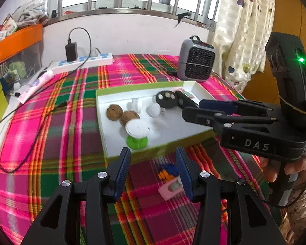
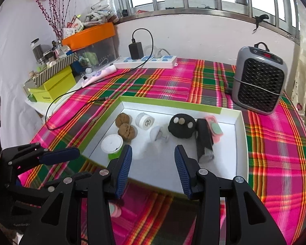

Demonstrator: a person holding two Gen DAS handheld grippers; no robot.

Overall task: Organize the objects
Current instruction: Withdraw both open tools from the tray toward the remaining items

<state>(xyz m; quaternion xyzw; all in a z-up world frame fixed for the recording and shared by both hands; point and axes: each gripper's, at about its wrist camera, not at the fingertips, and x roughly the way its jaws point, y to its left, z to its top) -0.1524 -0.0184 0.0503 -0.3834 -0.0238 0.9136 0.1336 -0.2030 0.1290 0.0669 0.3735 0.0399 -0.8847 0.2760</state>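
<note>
A white tray with a green rim point(image 2: 173, 102) point(image 1: 132, 90) lies on the plaid cloth. It holds two walnuts point(image 2: 124, 125) point(image 1: 121, 114), a green-and-white cup point(image 2: 112, 146) point(image 1: 137, 133), a small white jar point(image 2: 144, 121), a white knob point(image 2: 158, 133), a black round piece point(image 2: 181, 125) point(image 1: 166, 99), a black bar point(image 2: 203, 140) and a pink tag point(image 2: 214, 129). My right gripper point(image 2: 153, 157) point(image 1: 191, 108) hovers open over the tray's near edge, empty. My left gripper point(image 1: 154, 163) point(image 2: 81, 163) is open over the cloth in front of the tray. A pink piece point(image 1: 170, 187) with blue-orange clips point(image 1: 168, 170) lies below it.
A grey heater point(image 2: 259, 79) point(image 1: 195, 59) stands at the back right. A white power strip point(image 2: 146, 61) with a black charger and a trailing cable point(image 2: 57, 100) sits along the back. Boxes and clutter point(image 2: 53, 85) crowd the left side. A curtain point(image 1: 244, 30) hangs on the right.
</note>
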